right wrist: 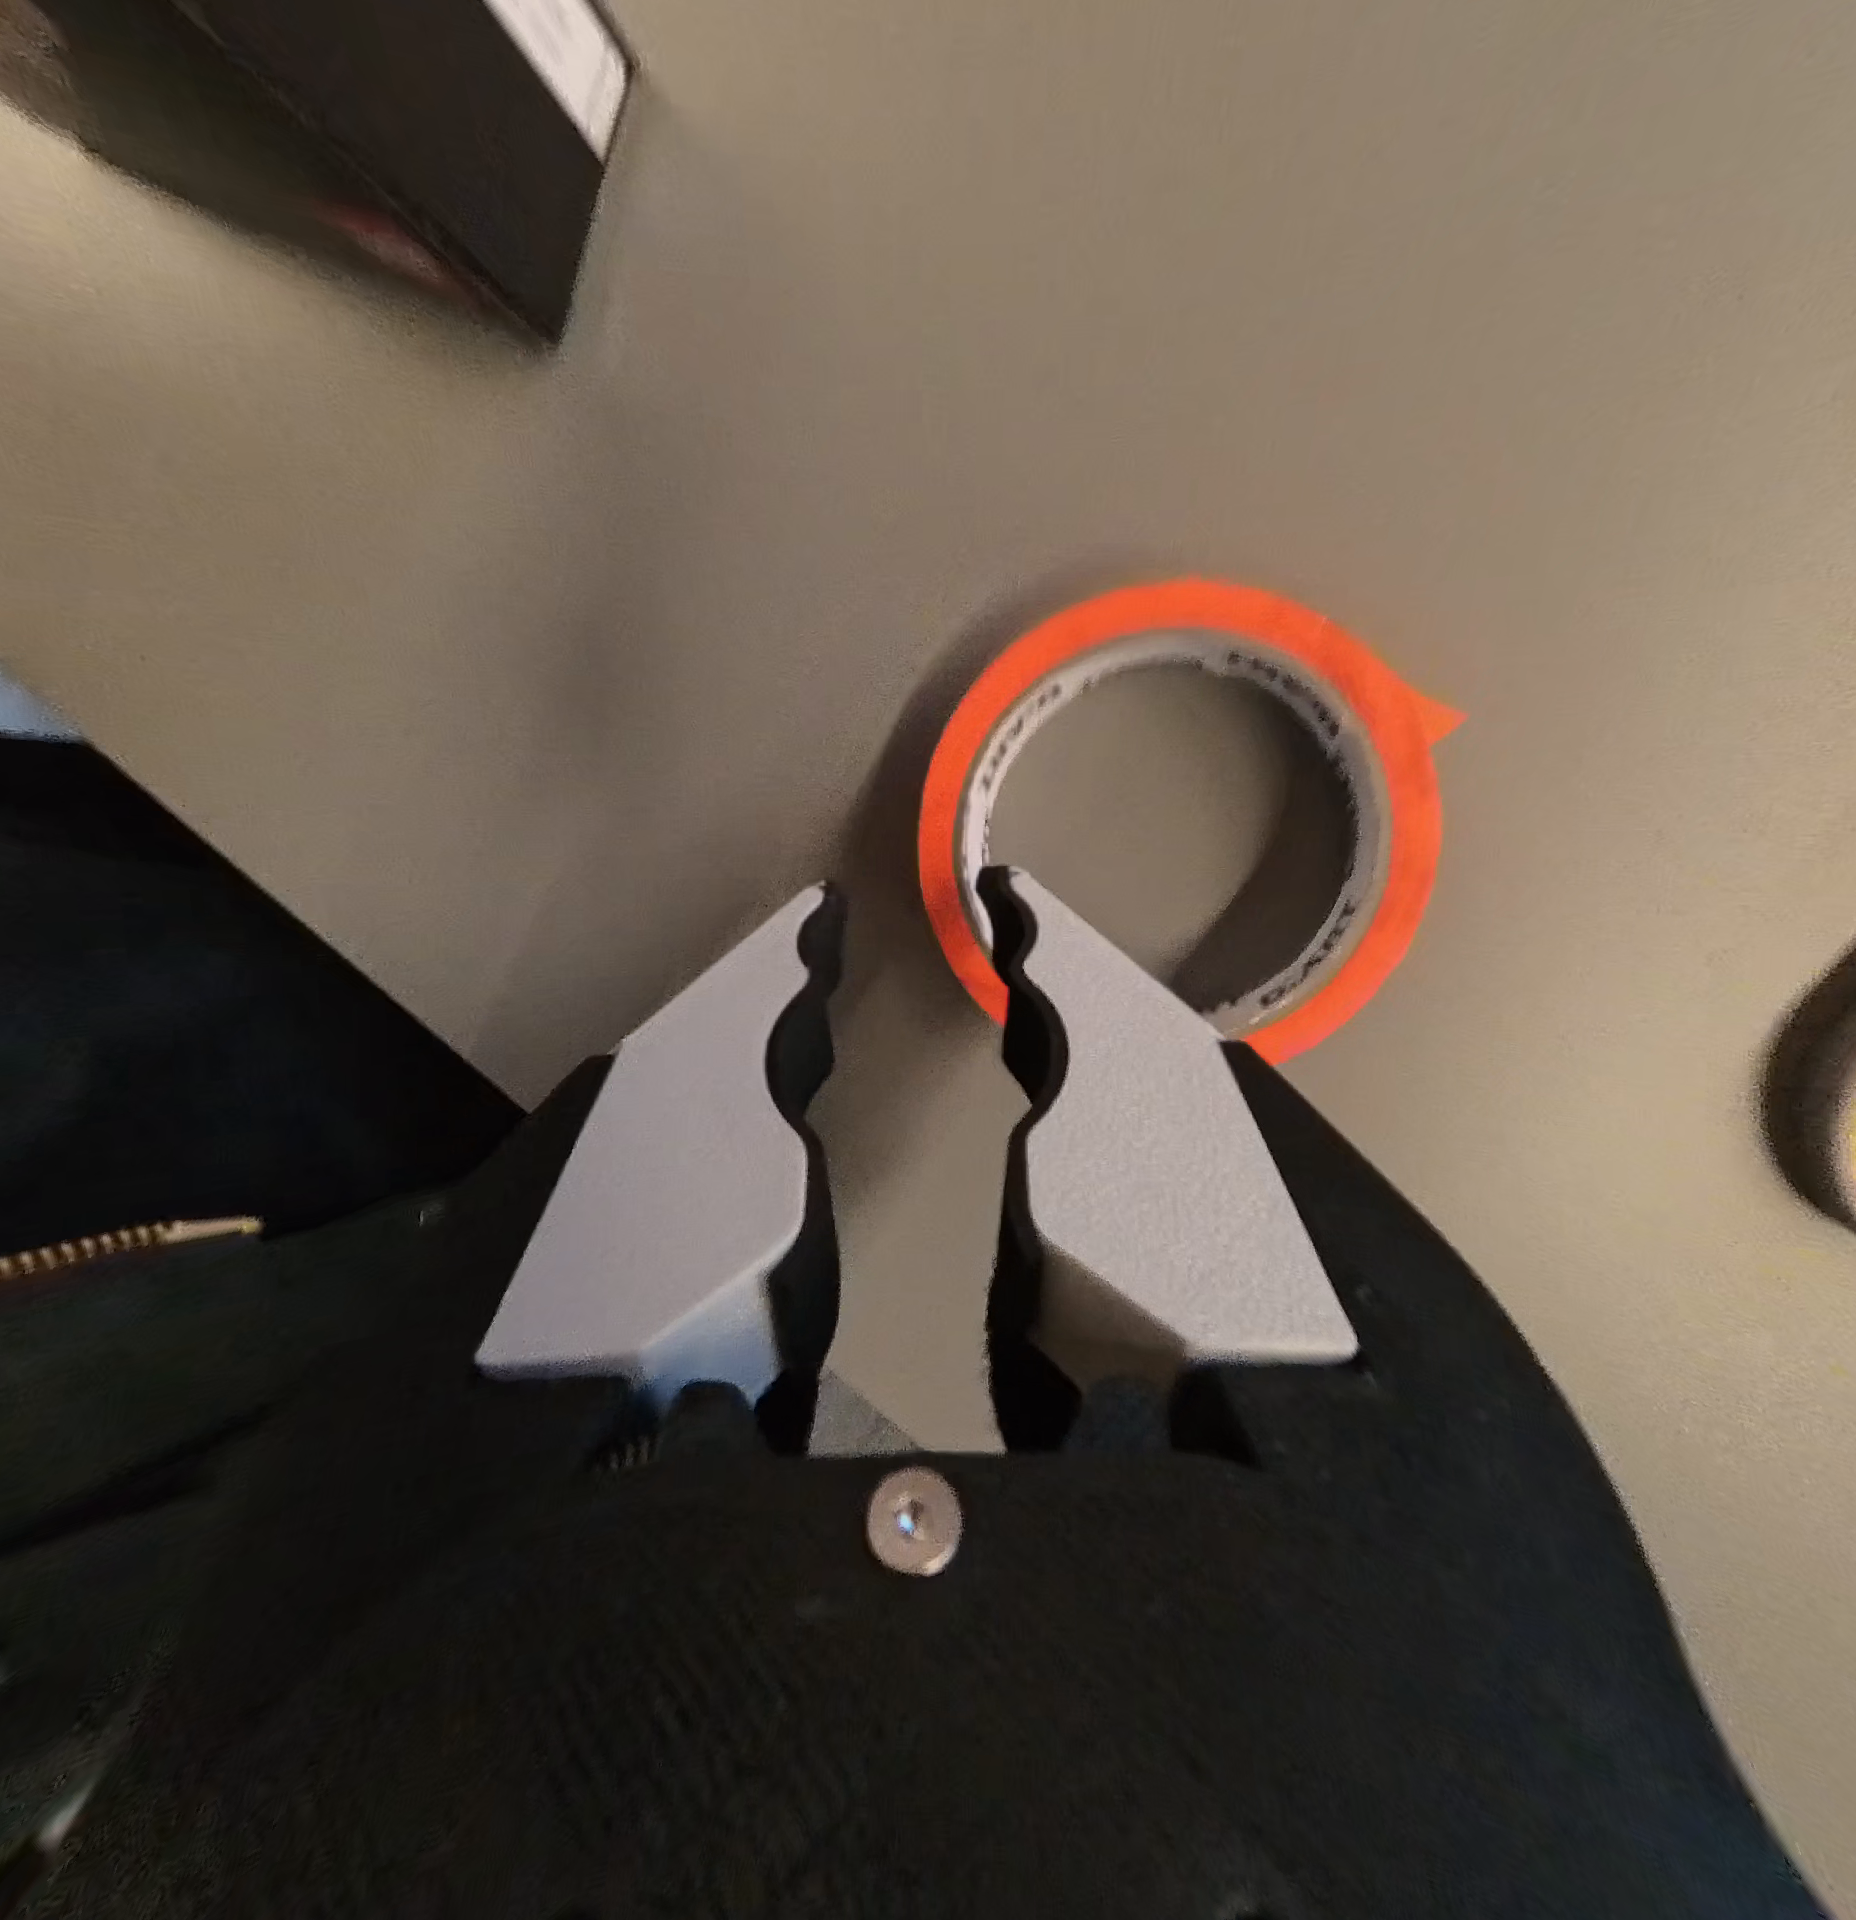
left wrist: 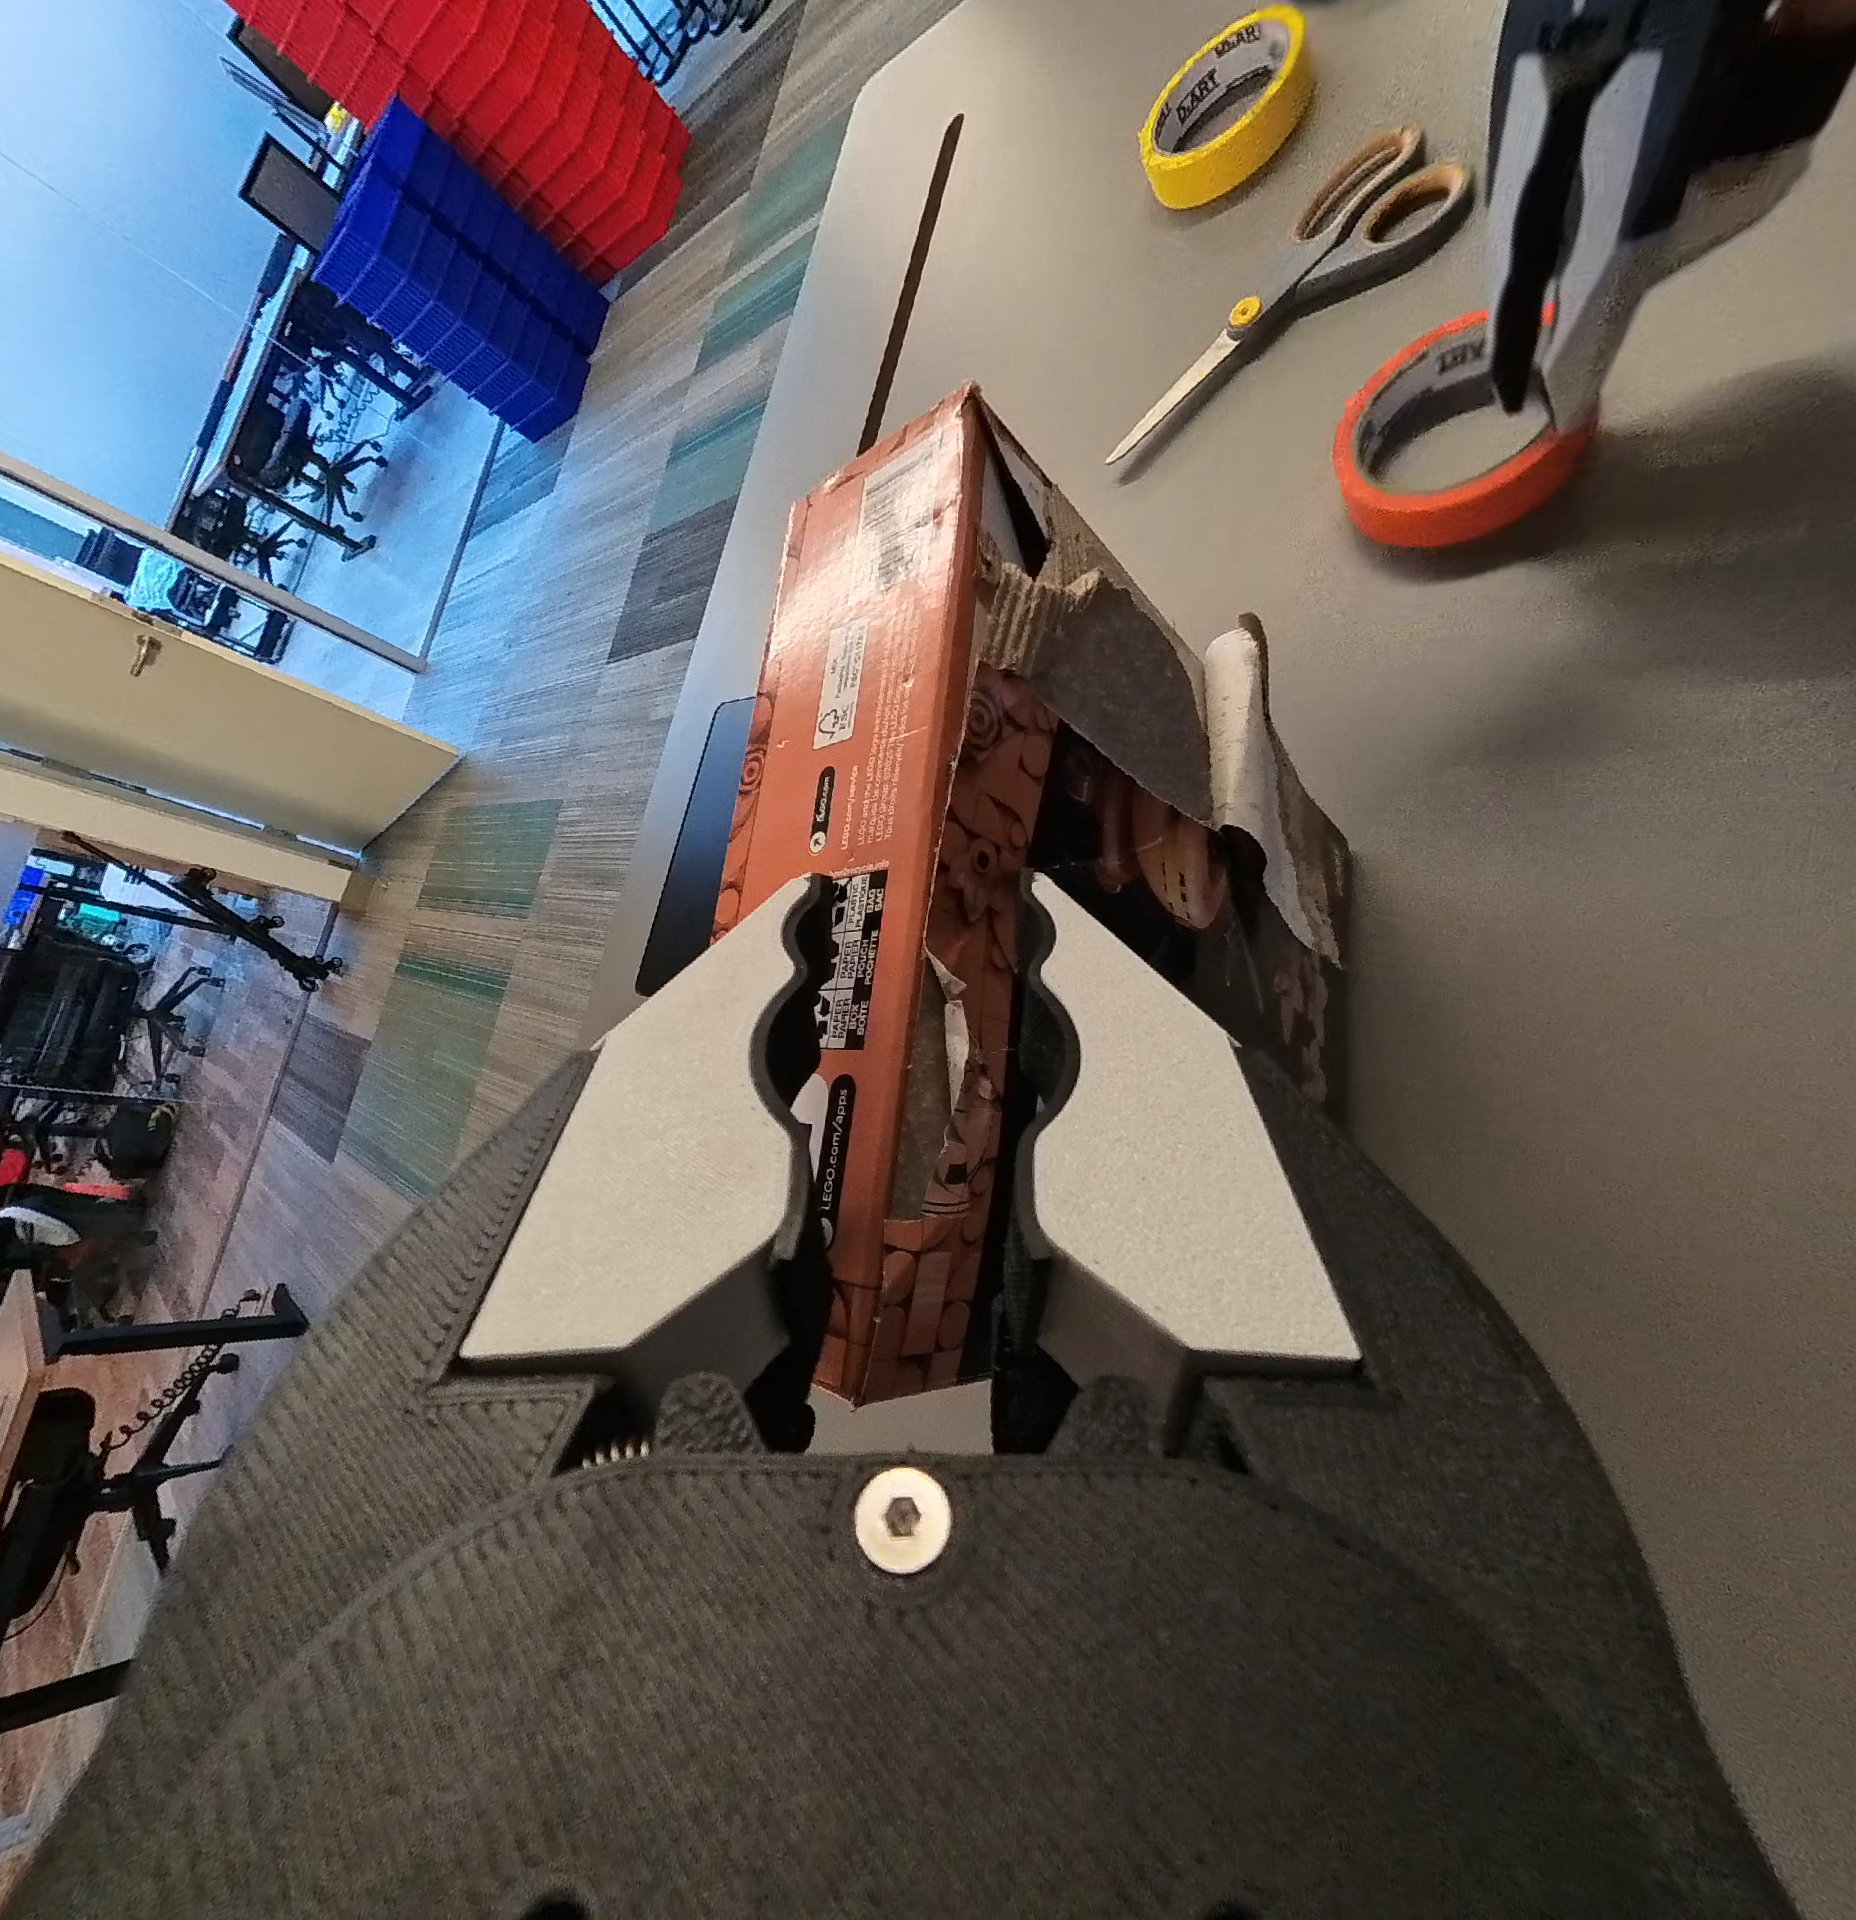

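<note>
R gripper [right wrist: 908, 894] spread, one finger inside orange tape roll [right wrist: 1407, 779], other outside its wall; L gripper [left wrist: 919, 894] pinching torn box [left wrist: 882, 779] w/ long axis pointing away.

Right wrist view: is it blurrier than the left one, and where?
Right wrist view: yes, soft all over, the dark box at top left smeared, orange tape fairly readable. Left wrist view: cardboard box and scissors sharp; the right gripper blurred, casting a soft shadow on the table; wide-angle bending at the edges.
</note>
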